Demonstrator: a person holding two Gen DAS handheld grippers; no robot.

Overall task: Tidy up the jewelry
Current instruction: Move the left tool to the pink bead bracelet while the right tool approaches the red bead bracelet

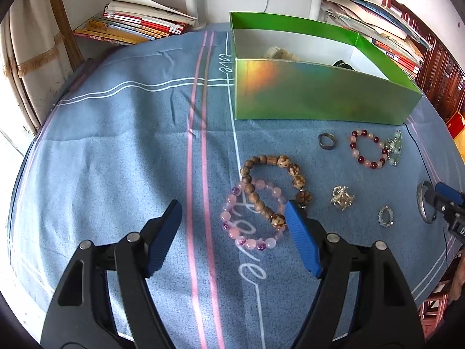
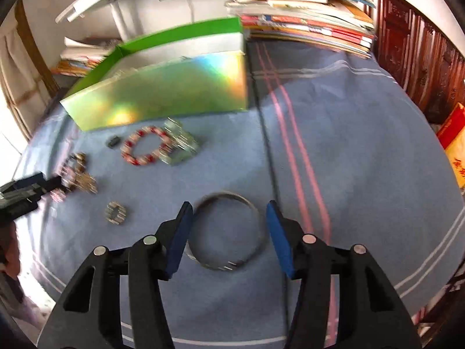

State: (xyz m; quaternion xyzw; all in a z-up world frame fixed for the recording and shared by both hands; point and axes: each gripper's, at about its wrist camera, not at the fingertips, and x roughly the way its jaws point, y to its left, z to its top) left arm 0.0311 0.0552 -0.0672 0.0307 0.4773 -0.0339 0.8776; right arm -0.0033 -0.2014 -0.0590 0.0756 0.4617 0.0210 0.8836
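Observation:
My left gripper [image 1: 234, 206] stands open just over the blue cloth. A pink bead bracelet [image 1: 232, 218] lies between its fingers, overlapped by a brown wooden bead bracelet [image 1: 286, 164] whose near end lies behind the right-hand finger. My right gripper [image 2: 229, 206] is open and straddles a flat silver bangle [image 2: 232, 196], with both pads close to its rim. From the left wrist view the same bangle [image 1: 421, 203] shows at the far right edge. An open green box [image 1: 319, 99] stands behind the jewelry, with a few items inside.
Loose pieces on the cloth: a dark ring [image 1: 327, 141], a red and pink bead bracelet [image 1: 367, 149], a green charm piece [image 1: 395, 148], a silver ornament [image 1: 343, 197] and a small crystal ring [image 1: 386, 216]. Book stacks [image 1: 136, 23] line the back, and a wooden cabinet [image 2: 412, 58] stands at the right.

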